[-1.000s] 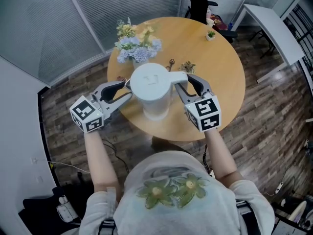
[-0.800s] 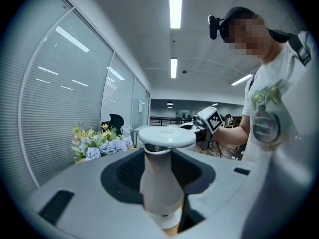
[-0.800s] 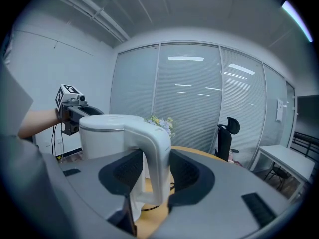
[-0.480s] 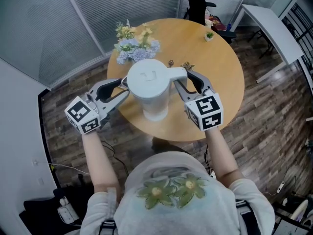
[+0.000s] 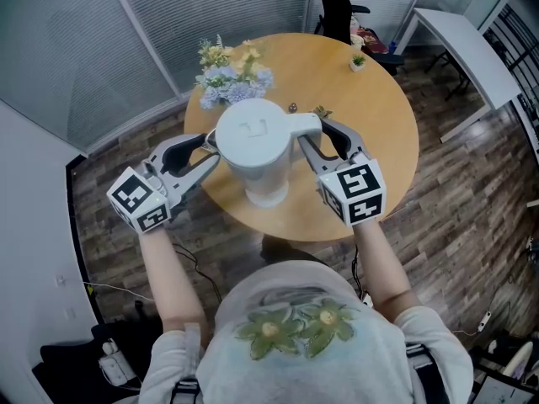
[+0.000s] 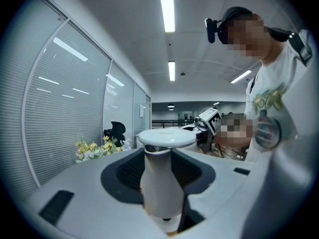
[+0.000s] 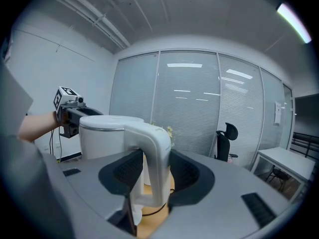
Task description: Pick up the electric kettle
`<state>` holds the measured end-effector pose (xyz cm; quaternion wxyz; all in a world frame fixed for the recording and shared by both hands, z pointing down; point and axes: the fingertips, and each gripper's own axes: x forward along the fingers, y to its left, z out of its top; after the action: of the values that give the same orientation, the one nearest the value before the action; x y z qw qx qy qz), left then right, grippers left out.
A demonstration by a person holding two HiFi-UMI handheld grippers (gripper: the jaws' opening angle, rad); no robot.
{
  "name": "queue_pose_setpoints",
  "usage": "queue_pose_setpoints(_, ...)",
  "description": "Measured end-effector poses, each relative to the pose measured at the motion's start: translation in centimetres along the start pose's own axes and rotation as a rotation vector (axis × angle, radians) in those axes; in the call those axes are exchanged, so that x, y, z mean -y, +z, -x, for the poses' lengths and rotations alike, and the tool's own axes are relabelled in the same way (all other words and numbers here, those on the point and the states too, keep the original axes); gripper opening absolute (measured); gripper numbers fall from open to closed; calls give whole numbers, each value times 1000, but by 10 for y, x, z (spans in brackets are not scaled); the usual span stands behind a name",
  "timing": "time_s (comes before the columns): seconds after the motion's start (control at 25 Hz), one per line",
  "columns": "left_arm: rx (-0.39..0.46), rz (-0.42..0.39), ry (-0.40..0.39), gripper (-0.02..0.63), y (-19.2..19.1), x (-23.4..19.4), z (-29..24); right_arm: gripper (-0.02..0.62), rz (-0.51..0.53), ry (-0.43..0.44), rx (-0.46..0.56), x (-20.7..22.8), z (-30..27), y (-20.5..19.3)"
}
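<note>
electric kettle [image 5: 253, 146], white, over table's [image 5: 375, 120] near edge: left gripper [image 5: 210, 148] clamped on its spout side, right gripper [image 5: 305, 141] clamped on its handle; keep grips firm, kettle level, lift evenly.

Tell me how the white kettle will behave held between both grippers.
The kettle looks rigid plastic, so it probably won't flex. Its smooth body may slip in the left gripper; the handle gives the right gripper surer hold. Weight unclear: the lid hides its contents.

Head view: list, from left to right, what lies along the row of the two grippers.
left gripper → electric kettle → right gripper
</note>
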<state>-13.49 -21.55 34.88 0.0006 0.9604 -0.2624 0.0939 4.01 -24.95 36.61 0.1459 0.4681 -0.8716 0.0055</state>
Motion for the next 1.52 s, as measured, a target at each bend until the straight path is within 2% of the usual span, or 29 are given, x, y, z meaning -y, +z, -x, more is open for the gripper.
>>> queue_pose_setpoints(1.12,35,11,42,167,-4,69,27,184,20,25,1,-28,61,-14)
queue_pose_setpoints(1.52,6,-7,38,167,-12,97,42,183,-7,52,-10,-49,83,-33)
